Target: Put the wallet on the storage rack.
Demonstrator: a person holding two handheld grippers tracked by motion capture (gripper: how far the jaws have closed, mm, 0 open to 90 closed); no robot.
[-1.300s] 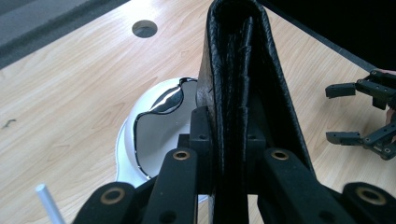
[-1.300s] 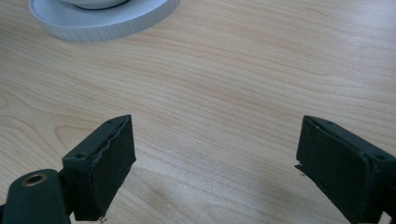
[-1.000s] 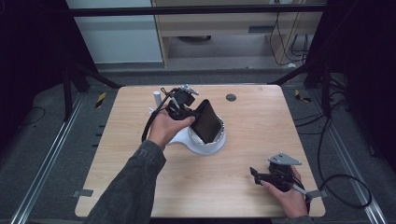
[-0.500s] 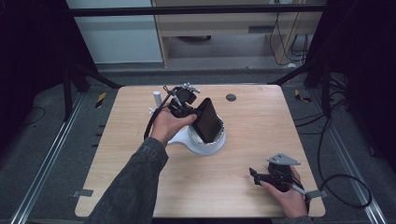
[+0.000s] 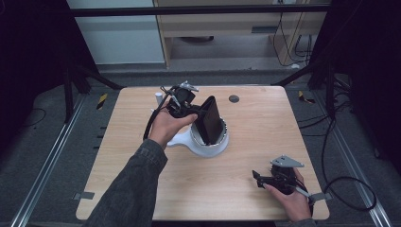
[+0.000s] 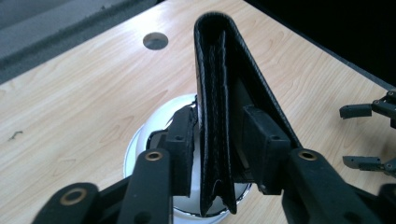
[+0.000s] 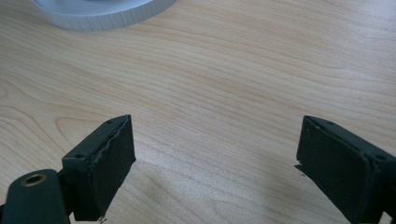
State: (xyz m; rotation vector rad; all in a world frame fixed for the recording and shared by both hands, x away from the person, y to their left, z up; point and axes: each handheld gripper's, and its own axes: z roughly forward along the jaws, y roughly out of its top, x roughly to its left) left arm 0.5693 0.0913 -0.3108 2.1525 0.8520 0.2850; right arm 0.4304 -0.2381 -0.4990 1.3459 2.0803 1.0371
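**Wallet standing in the white dish as the left jaws let go**

The black wallet (image 6: pixel 219 116) stands on edge in the white dish (image 5: pixel 208 144), near the middle of the tabletop (image 5: pixel 255 123), leaning toward the far right corner. The left gripper (image 6: pixel 219 154) straddles it from the left – its jaws have just been opening; the left pad looks about touching, while a slim gap shows at the right pad (image 6: pixel 261 149), so the grip seems released. The risk: with only 1 narrow edge resting in the dish, the wallet could topple or be dragged out if a pad snags on withdrawal. The left hand (image 5: pixel 168 127) reaches level over the dish. The right gripper (image 5: pixel 269 179) rests near the front right corner, jaws wide apart and empty.
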